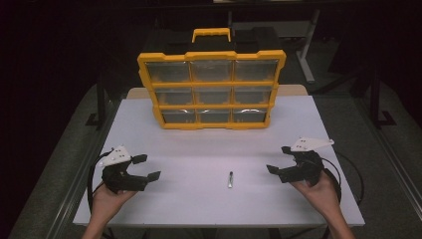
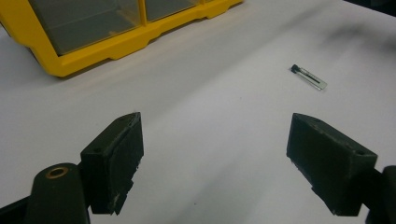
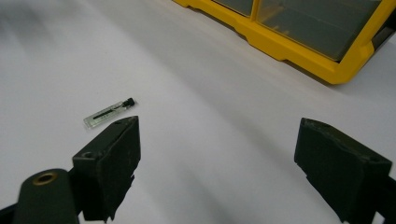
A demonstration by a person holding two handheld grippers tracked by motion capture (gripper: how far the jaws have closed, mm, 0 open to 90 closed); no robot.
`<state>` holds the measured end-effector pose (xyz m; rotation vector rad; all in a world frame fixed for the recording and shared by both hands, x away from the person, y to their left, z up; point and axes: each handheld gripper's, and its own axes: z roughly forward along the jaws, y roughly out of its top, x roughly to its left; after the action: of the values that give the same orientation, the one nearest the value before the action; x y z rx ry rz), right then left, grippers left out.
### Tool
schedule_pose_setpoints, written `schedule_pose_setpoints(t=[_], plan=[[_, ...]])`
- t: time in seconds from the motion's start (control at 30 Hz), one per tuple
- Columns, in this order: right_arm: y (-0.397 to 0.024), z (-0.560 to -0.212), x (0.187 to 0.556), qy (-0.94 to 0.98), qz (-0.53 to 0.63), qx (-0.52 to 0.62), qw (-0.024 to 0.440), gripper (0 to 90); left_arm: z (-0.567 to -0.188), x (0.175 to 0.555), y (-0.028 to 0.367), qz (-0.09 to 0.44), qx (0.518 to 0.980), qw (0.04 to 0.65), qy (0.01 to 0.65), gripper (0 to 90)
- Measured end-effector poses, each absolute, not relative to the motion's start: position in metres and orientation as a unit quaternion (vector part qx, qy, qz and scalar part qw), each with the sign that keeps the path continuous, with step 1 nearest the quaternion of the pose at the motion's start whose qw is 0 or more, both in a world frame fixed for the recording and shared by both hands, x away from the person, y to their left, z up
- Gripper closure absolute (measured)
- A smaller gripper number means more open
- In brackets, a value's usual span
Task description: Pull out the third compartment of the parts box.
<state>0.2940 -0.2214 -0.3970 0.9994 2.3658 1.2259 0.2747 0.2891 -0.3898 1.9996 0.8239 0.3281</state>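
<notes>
A small clear vial with a black cap point(image 1: 230, 179) lies flat on the white table point(image 1: 199, 154), between my two grippers. My left gripper point(image 1: 147, 167) rests low at the table's left front, open, nothing between its jaws. My right gripper point(image 1: 279, 159) sits at the right front, also open and empty. In the left gripper view the vial point(image 2: 309, 77) lies ahead to the right of the gripper point(image 2: 229, 163). From the right gripper view the vial point(image 3: 109, 112) lies just beyond the left jaw of the gripper point(image 3: 219, 172).
A yellow organizer case point(image 1: 212, 88) with clear-lidded compartments and a carry handle stands propped at the table's far middle; its lower corner shows in both gripper views point(image 2: 107, 46) point(image 3: 299, 42). Dark floor and table legs surround the table.
</notes>
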Motion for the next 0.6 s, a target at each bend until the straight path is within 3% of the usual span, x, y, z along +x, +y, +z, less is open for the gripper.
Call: schedule_pose_setpoints(t=[0.6], plan=[[-0.2201, -0.3965, 0.2931, 0.824, 0.428, 0.346, 0.138, 13.8, -0.3919, 0.2761, 0.2900, 0.127, 0.815, 0.457, 0.332, 20.1]])
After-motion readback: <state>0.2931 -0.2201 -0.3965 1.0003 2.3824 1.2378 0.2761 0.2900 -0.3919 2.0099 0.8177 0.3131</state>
